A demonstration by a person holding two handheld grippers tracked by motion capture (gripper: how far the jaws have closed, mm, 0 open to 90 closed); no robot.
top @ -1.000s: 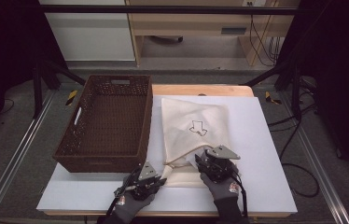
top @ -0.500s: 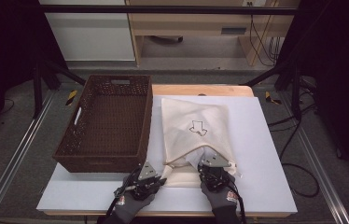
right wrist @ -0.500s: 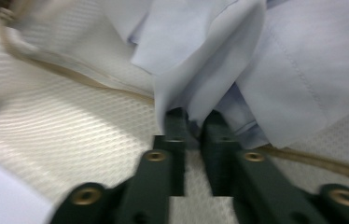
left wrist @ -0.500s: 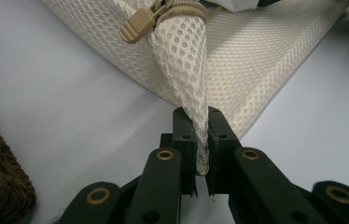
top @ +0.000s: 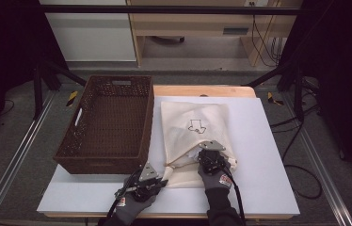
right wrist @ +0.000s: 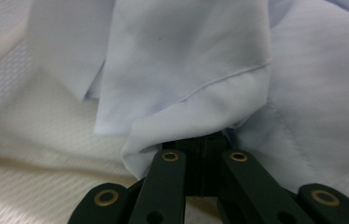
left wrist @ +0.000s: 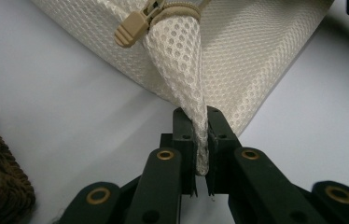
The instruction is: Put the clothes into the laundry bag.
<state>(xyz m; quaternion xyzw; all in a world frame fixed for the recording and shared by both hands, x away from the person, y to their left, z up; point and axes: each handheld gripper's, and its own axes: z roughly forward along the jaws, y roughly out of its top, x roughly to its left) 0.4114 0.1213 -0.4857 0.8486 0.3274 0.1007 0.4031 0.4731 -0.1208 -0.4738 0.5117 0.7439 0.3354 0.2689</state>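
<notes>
Left gripper [top: 164, 175] clamps the near corner of the cream mesh bag [top: 194, 134], beside its zipper pull [left wrist: 132, 30]. Right gripper [right wrist: 201, 156], jaws just closing, pinches the pale blue cloth [right wrist: 182, 88] inside the bag's open mouth on the white table [top: 263, 174], right of the brown basket [top: 108, 122]

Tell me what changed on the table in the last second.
The right hand-held gripper moved toward the person, into the mesh bag's open mouth, and its jaws have just closed on the pale blue cloth inside. The left hand-held gripper kept its pinch on the bag's corner; the basket stayed put.
</notes>
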